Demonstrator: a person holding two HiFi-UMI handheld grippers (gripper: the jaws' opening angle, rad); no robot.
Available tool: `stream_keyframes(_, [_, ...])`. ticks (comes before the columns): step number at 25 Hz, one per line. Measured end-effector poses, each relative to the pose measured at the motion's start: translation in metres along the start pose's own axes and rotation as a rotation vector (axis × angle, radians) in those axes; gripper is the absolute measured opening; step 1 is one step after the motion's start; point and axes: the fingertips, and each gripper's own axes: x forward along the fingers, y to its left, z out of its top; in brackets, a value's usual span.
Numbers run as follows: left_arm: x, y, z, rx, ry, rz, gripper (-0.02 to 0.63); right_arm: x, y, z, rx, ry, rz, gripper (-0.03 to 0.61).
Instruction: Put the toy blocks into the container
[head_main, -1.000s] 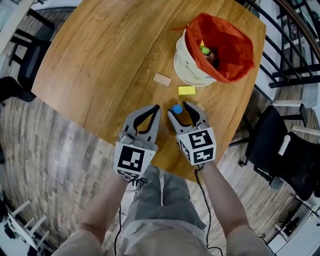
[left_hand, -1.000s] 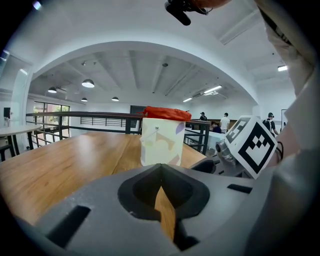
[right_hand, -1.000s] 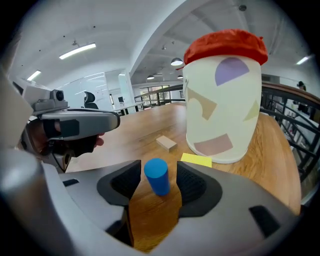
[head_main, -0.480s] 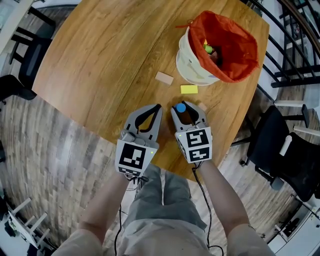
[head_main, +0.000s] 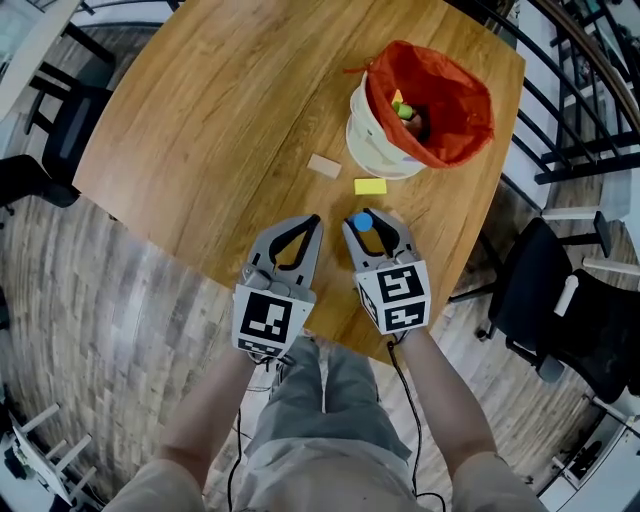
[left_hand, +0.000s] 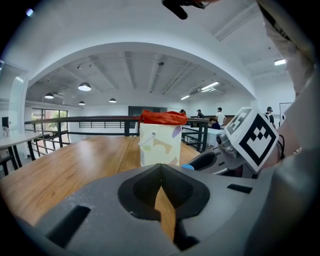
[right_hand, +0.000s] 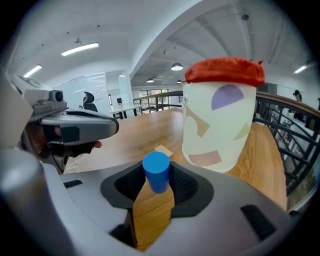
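My right gripper (head_main: 367, 220) is shut on a small blue cylinder block (head_main: 362, 222); its jaws have just been closing on it. In the right gripper view the cylinder (right_hand: 156, 167) stands upright between the pads, above the wooden table (head_main: 220, 110). My left gripper (head_main: 313, 220) hangs beside it, shut and empty. The container, a white bucket (head_main: 365, 145) with a red liner, stands at the far right with several blocks (head_main: 403, 105) inside. On the table in front of it lie a yellow block (head_main: 370, 186) and a tan block (head_main: 323, 166).
The table's near edge runs just under both grippers. A black chair (head_main: 560, 300) stands right of the table and another (head_main: 50, 130) at the left. A dark railing (head_main: 590, 90) runs past the bucket's far side.
The right jaws have closed onto the blue cylinder, which stood loose between them a second ago, and raised it slightly off the table. The left gripper has stayed shut beside it.
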Motion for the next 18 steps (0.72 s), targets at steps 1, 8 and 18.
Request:
stream_keyframes(1, [-0.002,-0.002,0.006,0.014,-0.004,-0.004,0.011,-0.006,-0.001,0.007,-0.002,-0.011,-0.003,0.152])
stream_keyframes(8, [-0.022,-0.012,0.058,0.023,-0.067,-0.018,0.011,-0.062,-0.006,0.067,-0.035,-0.122,-0.023,0.151])
stream_keyframes(18, [-0.071,-0.038,0.164,-0.013,-0.202,-0.041,0.011,-0.162,0.011,0.154,-0.087,-0.301,-0.031,0.152])
